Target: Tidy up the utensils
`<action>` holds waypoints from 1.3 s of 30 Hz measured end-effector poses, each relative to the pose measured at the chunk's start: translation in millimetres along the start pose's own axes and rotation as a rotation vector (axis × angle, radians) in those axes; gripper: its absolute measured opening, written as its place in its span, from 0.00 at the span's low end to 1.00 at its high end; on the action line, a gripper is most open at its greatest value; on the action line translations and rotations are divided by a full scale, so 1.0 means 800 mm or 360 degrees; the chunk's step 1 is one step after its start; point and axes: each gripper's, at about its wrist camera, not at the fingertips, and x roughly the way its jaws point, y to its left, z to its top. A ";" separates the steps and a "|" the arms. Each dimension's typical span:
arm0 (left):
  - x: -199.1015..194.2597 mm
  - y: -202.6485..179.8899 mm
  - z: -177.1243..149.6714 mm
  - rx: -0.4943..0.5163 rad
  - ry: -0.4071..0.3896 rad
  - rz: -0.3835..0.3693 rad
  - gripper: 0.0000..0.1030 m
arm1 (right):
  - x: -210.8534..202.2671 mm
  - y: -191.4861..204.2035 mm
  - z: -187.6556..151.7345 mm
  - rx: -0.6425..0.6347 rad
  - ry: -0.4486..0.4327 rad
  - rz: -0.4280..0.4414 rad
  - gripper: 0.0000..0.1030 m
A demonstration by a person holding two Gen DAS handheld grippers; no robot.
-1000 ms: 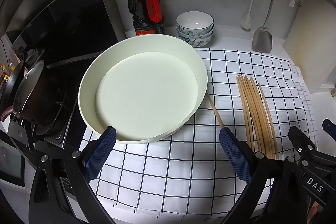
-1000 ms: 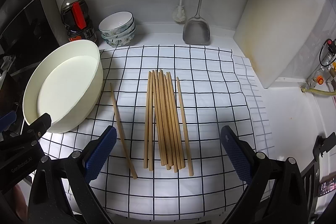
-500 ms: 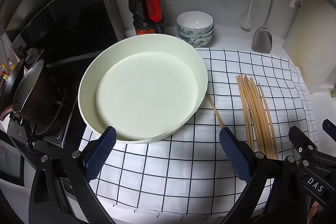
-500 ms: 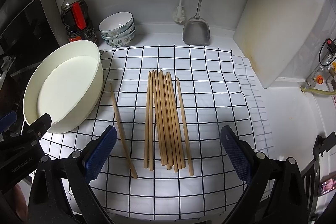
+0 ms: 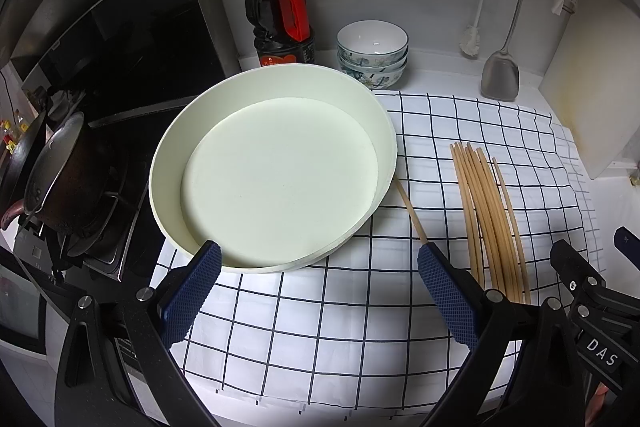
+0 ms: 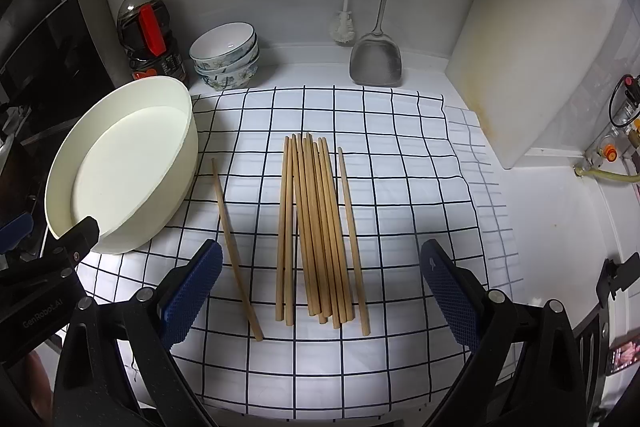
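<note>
Both tongs, the left gripper (image 5: 318, 287) and right gripper (image 6: 320, 291), are held spread wide and empty. Nothing has been sorted: the chopsticks (image 6: 316, 227), perhaps 10, lie on the checked cloth (image 6: 400, 155); the white basin (image 5: 276, 167) is bare.

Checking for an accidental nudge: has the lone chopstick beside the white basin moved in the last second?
No. The lone chopstick crosses the same lines of the checked cloth, beside the white basin.

Home kitchen: gas stove w/ pot (image 5: 60, 179), hanging spatula (image 6: 376, 59), cutting board (image 6: 536, 39).
</note>
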 end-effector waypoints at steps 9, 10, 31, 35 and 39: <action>0.001 0.001 0.001 0.0001 0.0006 -0.0003 0.94 | 0.000 0.001 -0.004 -0.0001 -0.0001 0.0003 0.92; 0.002 0.000 0.001 0.0001 0.0008 -0.0004 0.94 | 0.003 0.004 -0.003 -0.0002 0.0001 0.0005 0.92; 0.048 -0.073 -0.050 0.0062 0.0011 -0.0167 0.94 | 0.077 -0.086 -0.046 -0.0041 0.0045 0.0116 0.92; 0.069 -0.094 -0.058 0.0046 -0.0003 -0.0142 0.94 | 0.107 -0.101 -0.050 -0.0047 0.0054 0.0183 0.92; 0.091 -0.104 -0.061 -0.0032 0.0003 -0.0122 0.94 | 0.139 -0.107 -0.049 -0.0042 0.0051 0.0181 0.92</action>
